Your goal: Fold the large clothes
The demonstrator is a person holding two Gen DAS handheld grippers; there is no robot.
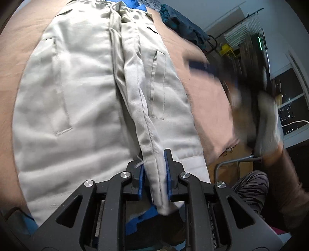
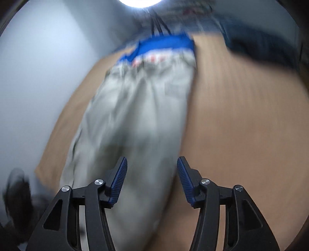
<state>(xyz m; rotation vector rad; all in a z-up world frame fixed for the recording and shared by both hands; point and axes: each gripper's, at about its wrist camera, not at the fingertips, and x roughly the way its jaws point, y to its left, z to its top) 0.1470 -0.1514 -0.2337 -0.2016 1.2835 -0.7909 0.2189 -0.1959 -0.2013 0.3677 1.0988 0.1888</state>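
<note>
A: Left gripper (image 1: 155,170) first. Status?

B: Pinching the near hem of the beige trousers (image 1: 92,92). A raised seam fold sits between the pads. Probably anchoring that end so the cloth stays flat.

A: Where do the trousers lie?

B: Spread lengthways on the tan bedsheet (image 1: 11,81), waistband at the far end over something blue (image 1: 139,5).

A: Right gripper (image 2: 152,179)?

B: Spread, nothing between the pads. It hangs above the trousers' right edge, view blurred. Likely lining up for a fresh hold.

A: Room to move?

B: Bare sheet right of the trousers. A dark garment (image 2: 260,46) lies far right, well apart. Bed edge near right.
</note>
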